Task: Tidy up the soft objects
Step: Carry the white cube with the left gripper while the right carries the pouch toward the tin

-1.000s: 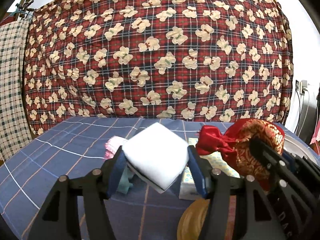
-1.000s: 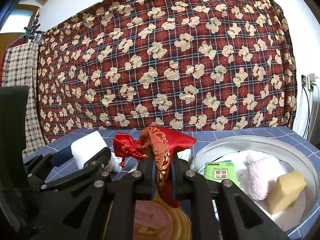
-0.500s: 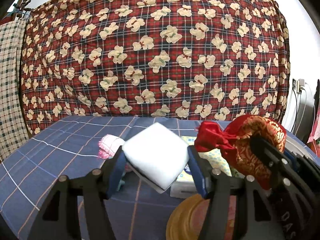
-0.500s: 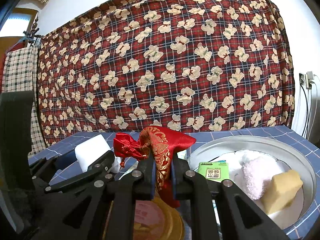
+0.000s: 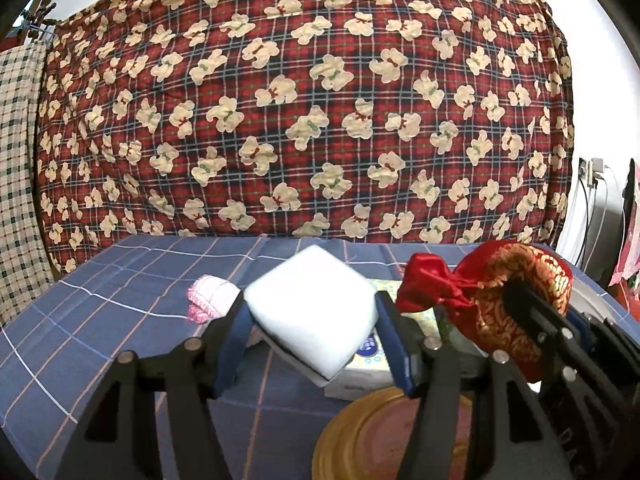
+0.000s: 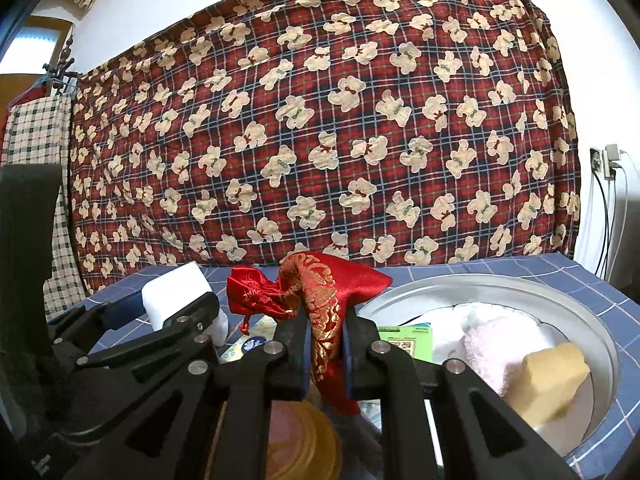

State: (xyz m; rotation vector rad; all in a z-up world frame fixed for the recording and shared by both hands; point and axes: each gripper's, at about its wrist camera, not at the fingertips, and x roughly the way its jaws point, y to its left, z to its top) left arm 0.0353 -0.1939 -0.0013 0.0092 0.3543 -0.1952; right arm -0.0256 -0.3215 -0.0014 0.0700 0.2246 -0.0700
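The left gripper (image 5: 312, 332) clamps a white foam block (image 5: 312, 312) across its width, the block lifted over the blue checked tablecloth (image 5: 120, 300) and tilted with one corner up; the right gripper (image 6: 326, 344) is closed on a red brocade pouch (image 6: 320, 292), long axis level, its tied neck pointing left and its tail hanging below the jaws. Under the grippers lie a pink cloth (image 5: 210, 300), a tissue pack (image 5: 368, 364) and a gold round lid (image 5: 360, 436); right of these, the metal basin (image 6: 480, 286) holds a green packet (image 6: 408, 338), a pink towel (image 6: 492, 354) and a yellow sponge (image 6: 548, 380).
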